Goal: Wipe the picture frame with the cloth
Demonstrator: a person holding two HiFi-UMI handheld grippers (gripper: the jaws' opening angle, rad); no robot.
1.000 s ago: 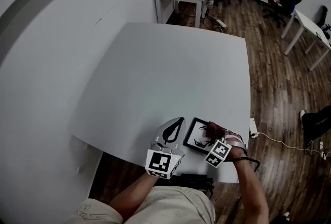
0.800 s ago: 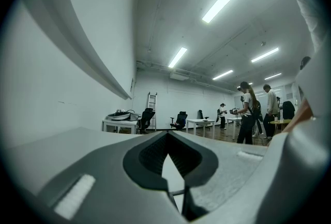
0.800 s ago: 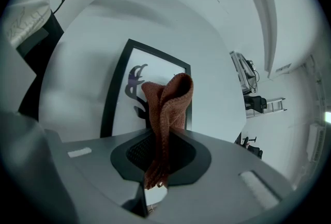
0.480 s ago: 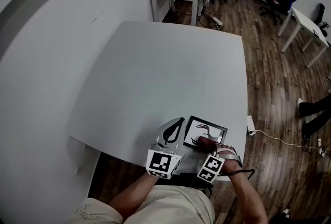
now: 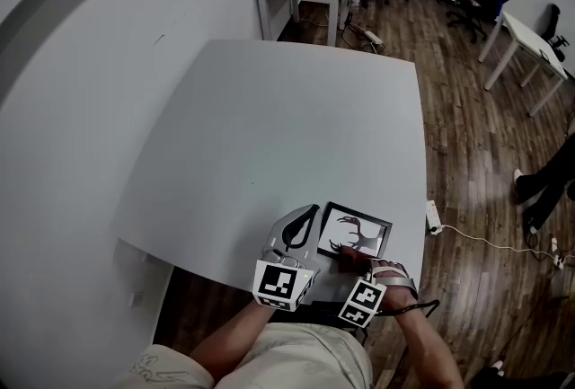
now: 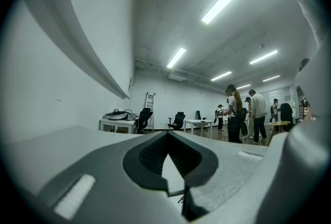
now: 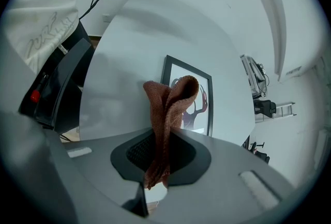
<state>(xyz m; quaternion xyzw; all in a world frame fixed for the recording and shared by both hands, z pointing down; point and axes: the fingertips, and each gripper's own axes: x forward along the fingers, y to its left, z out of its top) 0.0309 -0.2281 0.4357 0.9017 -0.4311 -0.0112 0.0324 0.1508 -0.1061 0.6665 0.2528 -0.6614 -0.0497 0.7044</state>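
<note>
Cloth (image 7: 168, 106) in right claw (image 7: 159, 151), by picture frame (image 7: 202, 82)

A black-rimmed picture frame (image 5: 361, 227) lies flat, a folded rust-brown cloth (image 7: 166, 114) over its edge.

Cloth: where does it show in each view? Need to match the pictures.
Head view: bottom centre, cloth at the picture frame's near edge.
Left gripper view: not in it.
Right gripper view: centre, clamped in the right tool.
Shared landmark: the picture frame.
</note>
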